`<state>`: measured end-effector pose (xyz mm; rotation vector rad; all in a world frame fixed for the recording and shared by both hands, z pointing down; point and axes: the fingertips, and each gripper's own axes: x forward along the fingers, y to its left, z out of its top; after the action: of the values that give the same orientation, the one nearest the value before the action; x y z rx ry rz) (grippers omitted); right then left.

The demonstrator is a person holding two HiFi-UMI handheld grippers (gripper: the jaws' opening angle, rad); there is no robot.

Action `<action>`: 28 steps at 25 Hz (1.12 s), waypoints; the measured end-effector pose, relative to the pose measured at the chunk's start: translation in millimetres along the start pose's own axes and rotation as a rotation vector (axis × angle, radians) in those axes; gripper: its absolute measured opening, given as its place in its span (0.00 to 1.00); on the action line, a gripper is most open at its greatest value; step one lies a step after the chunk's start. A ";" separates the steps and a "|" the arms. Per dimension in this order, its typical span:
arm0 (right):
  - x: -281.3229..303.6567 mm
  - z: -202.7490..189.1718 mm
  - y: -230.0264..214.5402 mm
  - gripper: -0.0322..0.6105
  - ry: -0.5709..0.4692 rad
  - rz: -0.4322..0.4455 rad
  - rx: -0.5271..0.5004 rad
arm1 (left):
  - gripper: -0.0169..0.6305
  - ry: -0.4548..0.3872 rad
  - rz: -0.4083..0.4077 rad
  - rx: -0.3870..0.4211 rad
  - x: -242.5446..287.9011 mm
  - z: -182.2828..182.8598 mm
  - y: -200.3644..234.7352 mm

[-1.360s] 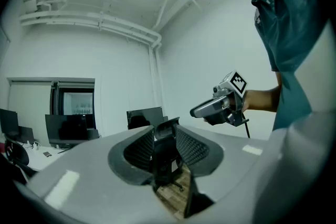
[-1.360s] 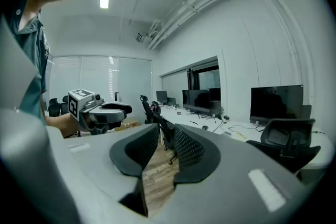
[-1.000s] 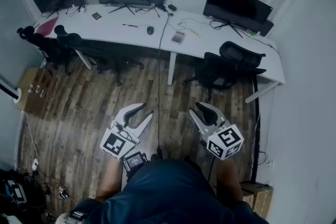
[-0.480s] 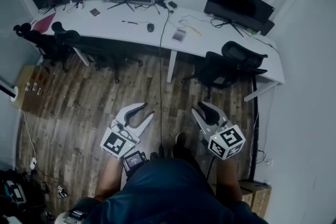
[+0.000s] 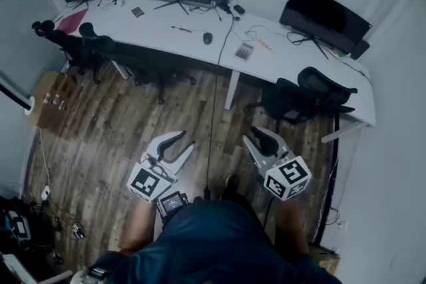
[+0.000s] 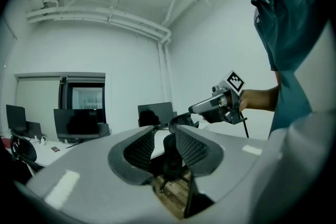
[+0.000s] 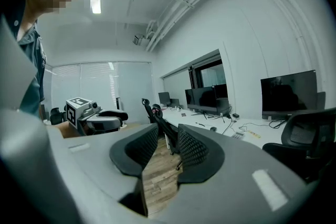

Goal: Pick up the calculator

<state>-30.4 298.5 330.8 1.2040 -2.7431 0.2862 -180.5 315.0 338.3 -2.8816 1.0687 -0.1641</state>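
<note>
The calculator (image 5: pixel 244 52) is a small grey slab on the long white desk (image 5: pixel 173 36), to the right of a black mouse (image 5: pixel 207 38). It also shows far off in the right gripper view, where the calculator (image 7: pixel 237 135) lies near loose cables. My left gripper (image 5: pixel 185 140) and right gripper (image 5: pixel 251 136) are held side by side above the wooden floor, well short of the desk. Both are open and hold nothing. In the left gripper view my left gripper (image 6: pixel 164 147) points toward a chair, with the right gripper (image 6: pixel 181 119) beside it. My right gripper (image 7: pixel 168 147) faces along the desk.
Several black office chairs (image 5: pixel 296 98) stand along the desk's near side. Monitors (image 5: pixel 325 11) line the back of the desk. A black cable (image 5: pixel 214 116) hangs from the desk to the floor between the grippers. A cardboard box (image 5: pixel 50 100) sits at the left wall.
The head view has shifted, so the desk and calculator now sit further right and slightly lower in frame. Both grippers keep the same pose and stay open.
</note>
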 end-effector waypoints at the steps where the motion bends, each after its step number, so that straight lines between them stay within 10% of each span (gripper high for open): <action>1: 3.6 1.4 -5.7 0.21 0.002 0.008 -0.001 | 0.22 0.001 0.007 0.000 4.7 0.4 2.7; 28: 47.6 29.5 -155.7 0.21 -0.017 0.198 -0.013 | 0.22 0.060 0.167 0.025 143.3 13.2 29.1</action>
<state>51.3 154.6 330.0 0.9359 -2.8775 0.2785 -89.8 199.7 333.5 -2.7652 1.3007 -0.2541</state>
